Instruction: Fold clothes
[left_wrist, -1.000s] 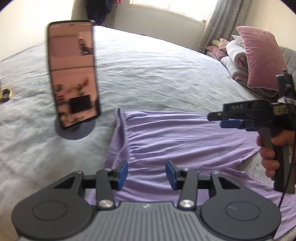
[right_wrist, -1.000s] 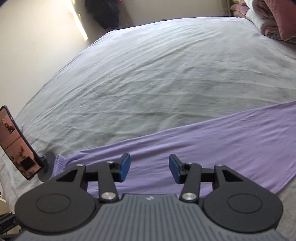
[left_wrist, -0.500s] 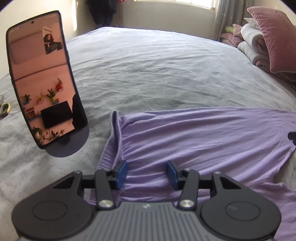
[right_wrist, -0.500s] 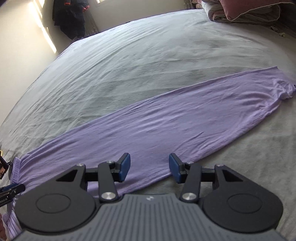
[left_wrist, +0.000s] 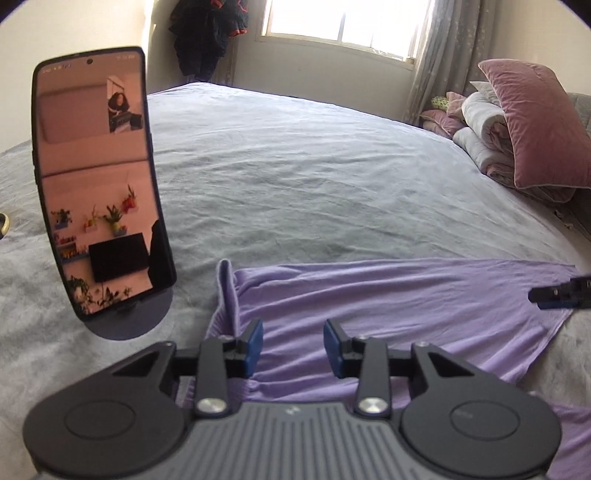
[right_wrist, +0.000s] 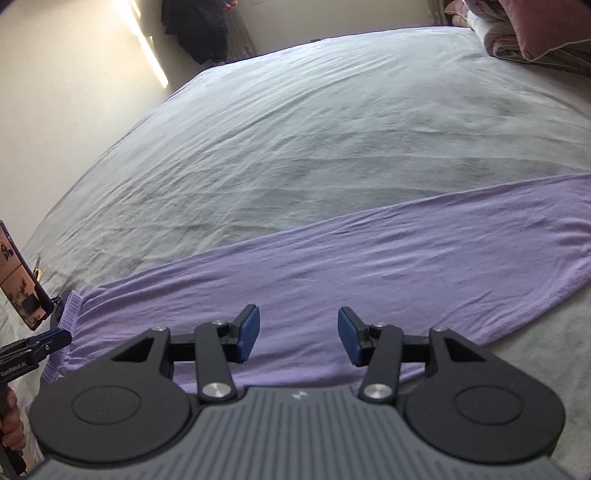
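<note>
A lilac garment (left_wrist: 388, 306) lies spread flat on the grey bed (left_wrist: 295, 177), stretched lengthwise across the near part of the bed. Its gathered waistband end (right_wrist: 70, 310) stands up in a small ridge beside a phone (left_wrist: 99, 188) propped upright on a round stand (left_wrist: 129, 321).

The left tool (left_wrist: 292, 345) hangs over the waistband end of the garment. Its jaws are closing, with a clear gap between the blue pads (left_wrist: 255, 345); cloth shows below them, but the pads press on nothing.

The right tool (right_wrist: 298, 336) hovers over the middle of the garment, near its closer edge. Its jaws stand apart and grip nothing. In the left view its tip (left_wrist: 554, 293) pokes in at the right edge, over the far end of the cloth.

A hand (right_wrist: 11, 421) on the left tool's handle shows at the lower left of the right view.

Pink pillows (left_wrist: 535, 125) and rolled bedding (left_wrist: 484, 136) are stacked at the head of the bed, under a window (left_wrist: 343, 22). Dark clothes (left_wrist: 207, 33) hang in the corner.
</note>
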